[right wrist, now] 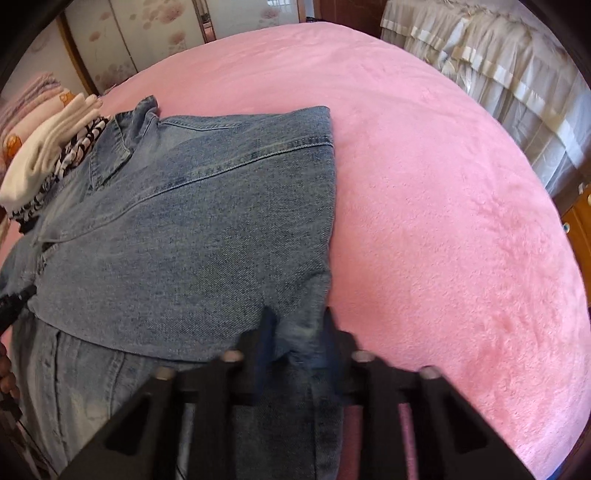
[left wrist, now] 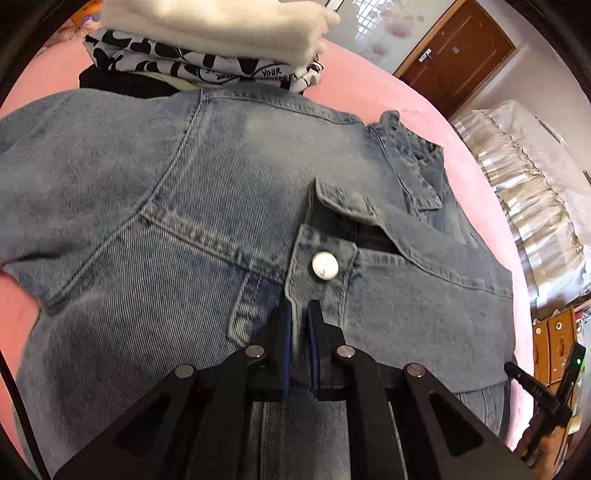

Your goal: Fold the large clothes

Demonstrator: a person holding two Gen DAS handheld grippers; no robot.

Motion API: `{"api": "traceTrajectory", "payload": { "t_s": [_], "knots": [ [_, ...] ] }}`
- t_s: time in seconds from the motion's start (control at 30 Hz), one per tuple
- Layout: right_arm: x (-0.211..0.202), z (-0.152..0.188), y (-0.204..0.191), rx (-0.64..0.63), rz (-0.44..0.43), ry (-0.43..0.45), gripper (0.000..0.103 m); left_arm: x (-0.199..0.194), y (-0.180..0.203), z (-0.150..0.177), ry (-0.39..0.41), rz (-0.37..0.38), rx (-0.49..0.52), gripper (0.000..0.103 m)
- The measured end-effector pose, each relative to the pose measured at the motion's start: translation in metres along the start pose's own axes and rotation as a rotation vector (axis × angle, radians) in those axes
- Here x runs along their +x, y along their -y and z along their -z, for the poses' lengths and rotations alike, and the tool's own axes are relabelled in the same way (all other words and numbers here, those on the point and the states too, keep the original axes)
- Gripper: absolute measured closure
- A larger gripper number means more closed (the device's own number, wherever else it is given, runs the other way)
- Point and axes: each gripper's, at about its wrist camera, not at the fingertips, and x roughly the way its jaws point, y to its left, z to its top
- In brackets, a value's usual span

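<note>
A blue denim jacket (left wrist: 207,206) lies partly folded on the pink bed cover (left wrist: 369,92). My left gripper (left wrist: 300,317) is shut on the jacket's button placket, just below a silver button (left wrist: 324,264). In the right wrist view the jacket (right wrist: 192,229) covers the left half of the bed cover (right wrist: 443,184). My right gripper (right wrist: 297,332) has its jaws partly apart with the jacket's lower right corner bunched between them; the view is blurred there. The right gripper also shows at the right edge of the left wrist view (left wrist: 543,402).
A stack of folded clothes, a white one (left wrist: 221,26) on top of a black-and-white print one (left wrist: 192,62), sits at the jacket's collar end, also seen in the right wrist view (right wrist: 48,155). A brown door (left wrist: 458,55) and frilled curtains (right wrist: 480,66) stand beyond the bed.
</note>
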Motion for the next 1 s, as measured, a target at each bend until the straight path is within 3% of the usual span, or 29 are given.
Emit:
{"api": "traceTrajectory", "payload": {
  "t_s": [0.07, 0.17, 0.23, 0.3, 0.37, 0.47, 0.6, 0.67, 0.73, 0.77, 0.83, 0.9, 0.93, 0.97, 1.0],
  "knots": [
    [-0.002, -0.001, -0.003, -0.017, 0.019, 0.004, 0.085, -0.001, 0.004, -0.005, -0.021, -0.008, 0.009, 0.093],
    [-0.011, -0.006, -0.002, -0.003, 0.009, -0.006, 0.080, -0.008, 0.007, -0.018, -0.041, -0.021, 0.027, 0.065],
    [-0.020, -0.011, -0.001, 0.008, -0.028, 0.011, 0.068, -0.021, 0.003, -0.028, 0.008, -0.007, 0.021, 0.036],
    [-0.029, -0.018, 0.001, 0.020, -0.066, 0.050, 0.052, -0.029, 0.000, -0.040, 0.057, 0.011, 0.000, 0.028],
    [-0.031, -0.028, 0.003, 0.030, -0.075, 0.070, 0.047, -0.025, 0.000, -0.056, 0.049, 0.022, -0.030, 0.028],
    [-0.022, -0.050, 0.003, 0.037, -0.072, 0.070, 0.047, 0.003, 0.005, -0.079, -0.038, 0.080, -0.060, 0.028],
    [0.007, -0.086, 0.010, 0.070, -0.083, 0.045, 0.047, 0.047, 0.017, -0.091, -0.190, 0.113, -0.034, 0.033],
    [0.022, -0.104, 0.016, 0.104, -0.078, 0.032, 0.047, 0.058, 0.022, -0.091, -0.209, 0.098, -0.010, 0.037],
    [0.033, -0.115, 0.021, 0.126, -0.069, 0.024, 0.047, 0.061, 0.028, -0.089, -0.202, 0.092, 0.031, 0.064],
    [0.039, -0.121, 0.024, 0.143, -0.063, 0.021, 0.047, 0.060, 0.029, -0.087, -0.199, 0.088, 0.042, 0.064],
    [0.052, -0.129, 0.029, 0.167, -0.074, -0.001, 0.047, 0.058, 0.033, -0.086, -0.185, 0.103, 0.056, 0.081],
    [0.064, -0.132, 0.032, 0.185, -0.086, -0.018, 0.048, 0.055, 0.041, -0.086, -0.157, 0.079, 0.085, 0.083],
    [0.067, -0.131, 0.031, 0.175, -0.077, -0.018, 0.052, 0.052, 0.047, -0.088, -0.135, 0.067, 0.109, 0.084],
    [0.067, -0.131, 0.029, 0.153, -0.053, -0.008, 0.085, 0.049, 0.051, -0.091, -0.112, 0.059, 0.130, 0.084],
    [0.065, -0.131, 0.025, 0.133, -0.025, 0.000, 0.090, 0.045, 0.055, -0.095, -0.086, 0.051, 0.145, 0.084]
  ]
}}
